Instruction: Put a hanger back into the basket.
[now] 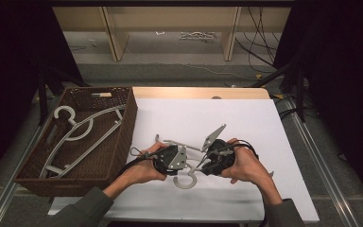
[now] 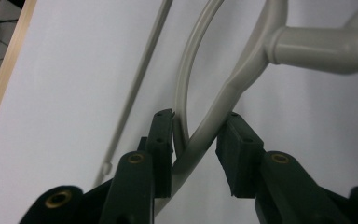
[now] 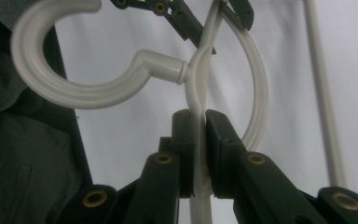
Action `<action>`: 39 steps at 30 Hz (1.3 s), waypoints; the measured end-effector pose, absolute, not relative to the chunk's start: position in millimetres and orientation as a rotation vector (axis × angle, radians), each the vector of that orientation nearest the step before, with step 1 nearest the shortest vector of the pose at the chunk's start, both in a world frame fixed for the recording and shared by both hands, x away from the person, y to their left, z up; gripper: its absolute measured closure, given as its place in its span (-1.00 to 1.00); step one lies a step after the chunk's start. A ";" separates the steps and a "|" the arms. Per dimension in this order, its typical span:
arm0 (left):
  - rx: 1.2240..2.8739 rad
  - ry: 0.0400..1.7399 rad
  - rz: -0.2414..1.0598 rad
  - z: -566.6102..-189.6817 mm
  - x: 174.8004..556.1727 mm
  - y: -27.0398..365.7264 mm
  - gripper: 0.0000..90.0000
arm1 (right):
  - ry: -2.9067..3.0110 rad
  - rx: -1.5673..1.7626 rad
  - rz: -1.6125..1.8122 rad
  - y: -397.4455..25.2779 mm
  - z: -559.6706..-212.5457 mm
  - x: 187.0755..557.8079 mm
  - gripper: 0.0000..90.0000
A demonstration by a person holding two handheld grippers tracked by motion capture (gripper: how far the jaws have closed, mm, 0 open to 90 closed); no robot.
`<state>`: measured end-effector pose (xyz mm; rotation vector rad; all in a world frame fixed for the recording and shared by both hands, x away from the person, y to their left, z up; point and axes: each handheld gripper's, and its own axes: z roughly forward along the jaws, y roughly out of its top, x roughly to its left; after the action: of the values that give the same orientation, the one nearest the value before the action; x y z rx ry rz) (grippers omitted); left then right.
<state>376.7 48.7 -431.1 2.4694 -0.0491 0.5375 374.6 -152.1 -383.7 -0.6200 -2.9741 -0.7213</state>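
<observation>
My right gripper (image 3: 199,154) is clamped on the grey hanger (image 3: 198,88) just beside its hook, above the white table (image 1: 246,118), while my left gripper (image 2: 196,149) straddles the hanger's other shoulder with jaws parted, not yet closed.

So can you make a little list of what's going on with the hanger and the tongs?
held thing: grey plastic hanger, on the white table
left tongs: open around the hanger's shoulder bars
right tongs: shut on the hanger's shoulder bar, beside its hook
basket: brown wicker, left of the table, more hangers inside
</observation>
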 end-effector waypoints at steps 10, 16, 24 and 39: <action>2.418 0.000 0.382 -391.0 368.9 57.2 0.73 | -3.015 -0.551 -0.863 -166.2 -367.0 376.4 0.66; 2.384 0.062 0.343 -377.6 371.0 62.6 0.77 | -3.019 -0.670 -1.027 -171.9 -354.7 379.6 0.36; 2.387 0.159 0.288 -371.5 381.3 73.8 0.77 | -2.994 -0.910 -1.244 -184.7 -342.0 383.4 -0.04; 2.173 0.534 0.186 -345.0 401.4 113.0 0.77 | -2.972 -1.118 -1.494 -197.7 -329.8 369.6 -0.46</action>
<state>401.4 113.0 -345.0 2.1733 0.5337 0.1857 369.6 -197.7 -329.8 -1.1182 -2.9717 -1.4945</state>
